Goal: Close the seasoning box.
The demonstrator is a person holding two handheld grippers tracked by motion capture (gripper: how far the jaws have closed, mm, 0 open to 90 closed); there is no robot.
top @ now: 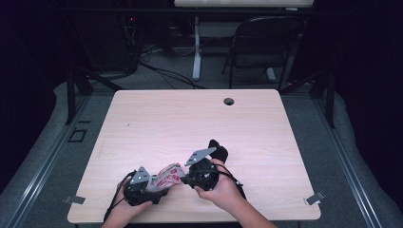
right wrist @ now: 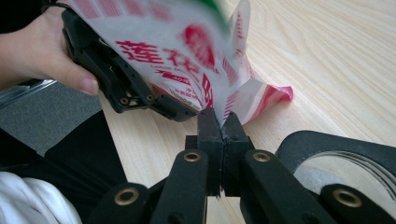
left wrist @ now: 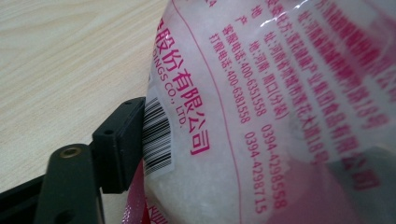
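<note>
**Operator:** Red-and-white printed plastic bag, location?

**Inspector:** In the high view it sits at the lower centre of the frame, near the front edge of the light wooden table, stretched between the two grippers. In the left gripper view it covers the right and centre of the frame, with red print and a barcode facing the camera.

**Operator:** Right gripper status?

**Inspector:** In the right gripper view, the jaws stand together at the lower centre of the frame, clamped on a thin edge of the bag. The film fans upward and to the left from that pinch.

**Operator:** Left gripper status?

**Inspector:** In the left gripper view, one black jaw rises from the lower left and lies against the barcode side of the bag. The other jaw is hidden behind the bag. Whether the pads press on the bag cannot be told.

**Operator:** Hands?

**Inspector:** The left hand wraps the left gripper's body at the upper left of the right gripper view.
</note>
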